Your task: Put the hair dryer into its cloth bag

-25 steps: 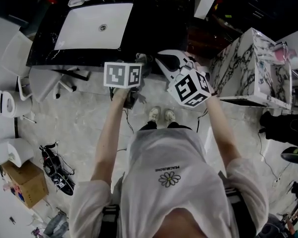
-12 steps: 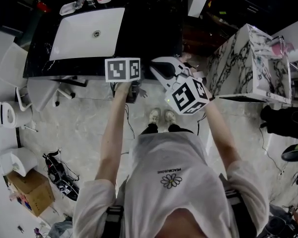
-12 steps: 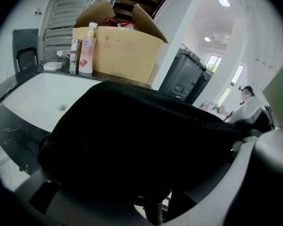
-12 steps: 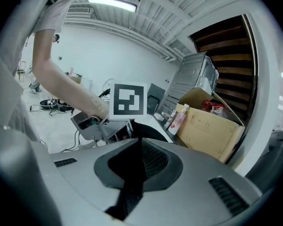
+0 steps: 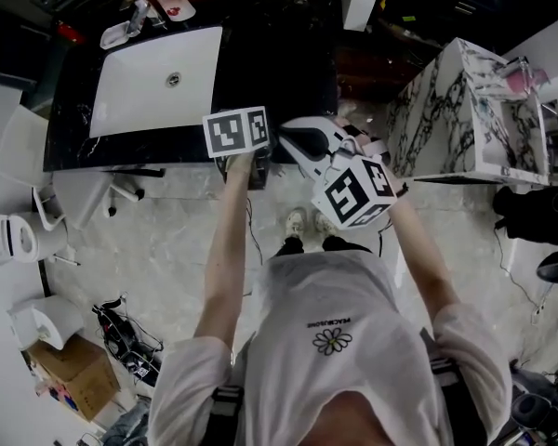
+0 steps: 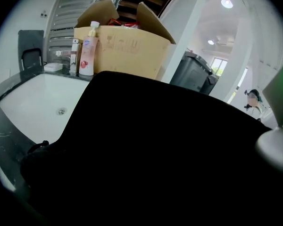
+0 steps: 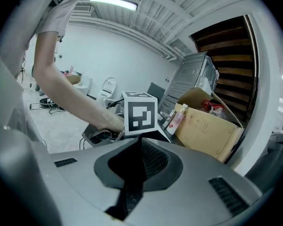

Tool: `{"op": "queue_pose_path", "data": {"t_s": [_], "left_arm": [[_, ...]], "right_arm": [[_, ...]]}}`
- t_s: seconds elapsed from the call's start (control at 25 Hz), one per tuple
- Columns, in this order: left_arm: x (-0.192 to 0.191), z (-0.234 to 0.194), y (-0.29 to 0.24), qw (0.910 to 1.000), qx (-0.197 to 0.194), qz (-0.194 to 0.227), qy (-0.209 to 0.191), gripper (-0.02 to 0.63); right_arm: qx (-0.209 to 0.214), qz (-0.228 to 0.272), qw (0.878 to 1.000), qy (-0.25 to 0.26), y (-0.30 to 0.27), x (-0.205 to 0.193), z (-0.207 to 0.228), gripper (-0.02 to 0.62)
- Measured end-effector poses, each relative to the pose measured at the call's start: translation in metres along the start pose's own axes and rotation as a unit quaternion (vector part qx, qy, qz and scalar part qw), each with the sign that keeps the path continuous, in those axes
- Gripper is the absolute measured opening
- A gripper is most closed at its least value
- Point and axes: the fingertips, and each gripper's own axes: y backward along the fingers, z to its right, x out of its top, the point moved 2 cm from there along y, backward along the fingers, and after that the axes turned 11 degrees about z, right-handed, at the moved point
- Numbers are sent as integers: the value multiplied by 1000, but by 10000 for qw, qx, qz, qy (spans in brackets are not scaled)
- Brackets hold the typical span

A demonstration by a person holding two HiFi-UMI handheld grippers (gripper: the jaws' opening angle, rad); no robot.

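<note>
Holding the hair dryer [image 7: 146, 182] clear of the bench, the right gripper [image 5: 333, 161] has its jaws clamped on the grey body. The dark intake recess faces its camera and the shell fills the lower frame. In the head view the dryer sits just right of the left gripper [image 5: 245, 147], near but apart.

Left gripper view is almost all black cloth bag [image 6: 151, 154]. Cloth drapes right over the jaws, so I read them as pinched on the fabric, judging from the bag hanging raised before the lens. Bag mouth not findable in any view.

Step in hand, as judged: bring dryer to bag opening. To do it well:
- locate the mouth first
- hold one edge taut so the opening gapes toward the dryer
- lead with the narrow end and feed slowly, so cloth does not fold inward

A single pinch may leave the mouth slack. Resting the bag on the bench [image 5: 288, 54] could steady it.

Beyond: white sink [image 5: 139, 72], then a bottle [image 6: 87, 51] and cardboard box [image 6: 127, 51] at the back edge
</note>
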Motion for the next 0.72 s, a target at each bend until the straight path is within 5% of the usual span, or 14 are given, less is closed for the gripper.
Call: {"op": "queue_pose_path", "data": {"t_s": [0.72], "left_arm": [[24,-9,-51,9996,-10,-41,-271,244]], "right_arm": [[-127,-121,9989,-445,-13,-19,19,25]]}}
